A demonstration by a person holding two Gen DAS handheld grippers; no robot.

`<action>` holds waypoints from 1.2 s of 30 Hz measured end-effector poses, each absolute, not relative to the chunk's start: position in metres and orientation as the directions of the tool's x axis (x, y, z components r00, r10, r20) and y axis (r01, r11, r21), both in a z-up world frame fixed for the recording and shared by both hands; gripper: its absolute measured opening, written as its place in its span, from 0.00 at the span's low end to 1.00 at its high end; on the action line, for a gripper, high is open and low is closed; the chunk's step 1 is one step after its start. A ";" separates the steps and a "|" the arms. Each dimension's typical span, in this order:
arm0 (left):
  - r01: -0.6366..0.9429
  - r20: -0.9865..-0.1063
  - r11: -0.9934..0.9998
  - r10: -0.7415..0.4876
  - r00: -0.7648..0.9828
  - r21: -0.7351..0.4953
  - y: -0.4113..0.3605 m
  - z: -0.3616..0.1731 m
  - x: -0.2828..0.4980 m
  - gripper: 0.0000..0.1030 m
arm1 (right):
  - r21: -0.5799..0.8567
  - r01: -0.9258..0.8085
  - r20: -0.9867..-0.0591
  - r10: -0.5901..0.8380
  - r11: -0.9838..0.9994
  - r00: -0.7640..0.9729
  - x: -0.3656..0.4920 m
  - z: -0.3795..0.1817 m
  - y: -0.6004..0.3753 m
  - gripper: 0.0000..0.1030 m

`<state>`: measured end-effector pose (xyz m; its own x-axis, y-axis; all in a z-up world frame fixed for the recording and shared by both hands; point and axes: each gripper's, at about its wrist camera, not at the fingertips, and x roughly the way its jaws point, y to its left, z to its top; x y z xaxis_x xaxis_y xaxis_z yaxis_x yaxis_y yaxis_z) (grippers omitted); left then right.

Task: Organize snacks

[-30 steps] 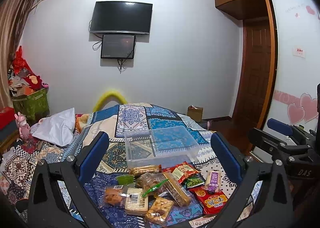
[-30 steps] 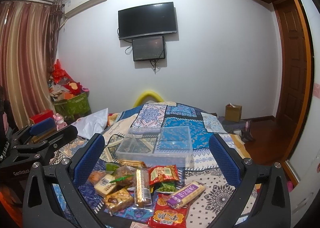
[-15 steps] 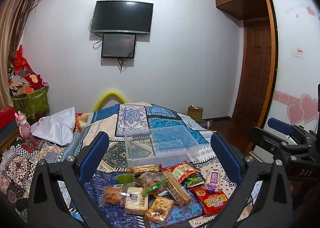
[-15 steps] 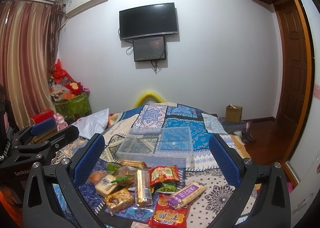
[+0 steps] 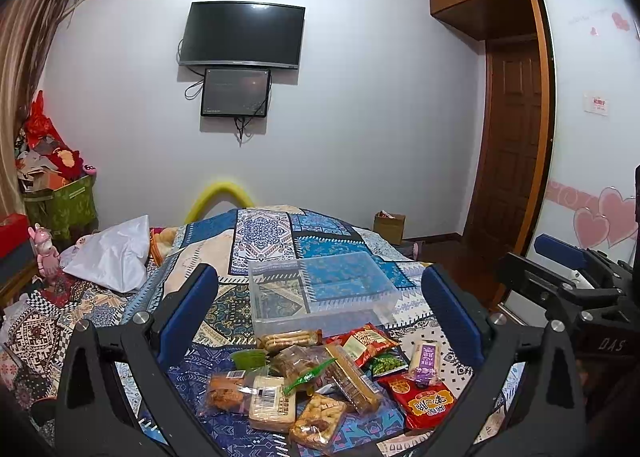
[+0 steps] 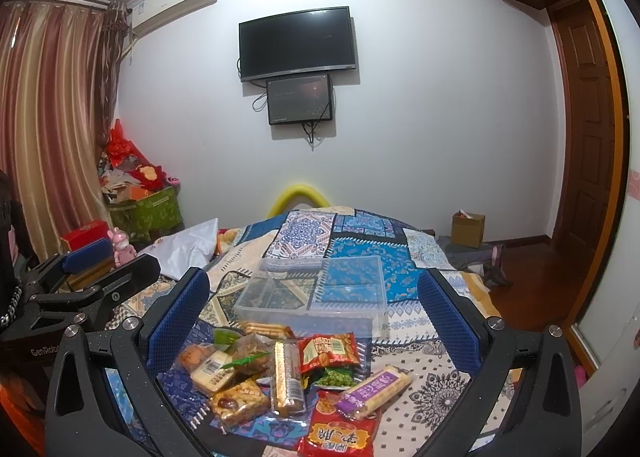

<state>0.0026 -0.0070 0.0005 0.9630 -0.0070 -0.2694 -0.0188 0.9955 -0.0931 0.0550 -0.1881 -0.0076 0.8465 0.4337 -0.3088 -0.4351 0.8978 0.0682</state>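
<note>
A pile of snack packets [image 5: 320, 381] lies on a patterned bed cover, also in the right wrist view [image 6: 288, 373]. It includes a red packet [image 5: 425, 401], a purple bar [image 6: 374, 385], a green pea packet [image 6: 334, 377] and biscuit packs [image 5: 272, 403]. Behind it stands an empty clear plastic box [image 5: 320, 293], which also shows in the right wrist view [image 6: 316, 293]. My left gripper [image 5: 320, 317] is open and empty above the pile. My right gripper [image 6: 314, 317] is open and empty too.
The bed cover [image 5: 264, 233] stretches back to a white wall. A white pillow [image 5: 112, 253] lies at the left. A green basket [image 6: 146, 213] of clutter stands by the curtain. A cardboard box [image 6: 468, 229] sits on the wood floor at the right.
Both grippers shifted only slightly; the view tilted a little. Nothing was grasped or moved.
</note>
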 end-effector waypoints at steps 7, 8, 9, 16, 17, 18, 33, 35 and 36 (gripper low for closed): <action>-0.018 -0.270 0.996 -0.008 0.963 -0.092 -0.007 0.001 0.003 1.00 | 0.070 -0.439 -0.307 0.438 0.896 0.845 0.055 -0.006 -0.188 1.00; -0.018 -0.271 0.996 -0.008 0.962 -0.092 -0.007 0.001 0.003 1.00 | 0.070 -0.441 -0.308 0.440 0.895 0.844 0.055 -0.006 -0.187 1.00; -0.018 -0.272 0.996 -0.008 0.962 -0.093 -0.007 0.001 0.004 1.00 | 0.070 -0.442 -0.308 0.441 0.894 0.843 0.056 -0.006 -0.188 1.00; -0.023 -0.279 0.996 -0.003 0.960 -0.090 -0.006 -0.001 0.008 1.00 | 0.072 -0.443 -0.316 0.442 0.894 0.840 0.060 -0.010 -0.186 1.00; -0.024 -0.280 0.996 -0.002 0.960 -0.088 -0.006 -0.002 0.008 1.00 | 0.074 -0.442 -0.317 0.442 0.894 0.839 0.060 -0.011 -0.187 1.00; -0.025 -0.281 0.996 0.000 0.960 -0.086 -0.006 -0.003 0.009 1.00 | 0.076 -0.442 -0.318 0.442 0.894 0.839 0.061 -0.012 -0.187 1.00; -0.053 -0.472 0.992 -0.005 0.882 -0.111 0.024 -0.054 0.052 1.00 | 0.088 -0.377 -0.478 0.372 0.922 0.796 0.097 -0.053 -0.199 1.00; -0.069 -0.512 0.992 0.003 0.859 -0.110 0.029 -0.069 0.059 1.00 | 0.095 -0.361 -0.518 0.356 0.928 0.778 0.105 -0.064 -0.202 1.00; -0.076 -0.529 0.991 0.005 0.848 -0.112 0.031 -0.075 0.062 0.99 | 0.099 -0.349 -0.541 0.345 0.932 0.767 0.109 -0.071 -0.203 1.00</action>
<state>0.0617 0.0309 -0.0752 0.8483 0.0050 -0.5295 -0.0760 0.9907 -0.1124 0.1089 -0.2032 -0.0711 0.7669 0.3452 -0.5410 -0.3494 0.9317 0.0992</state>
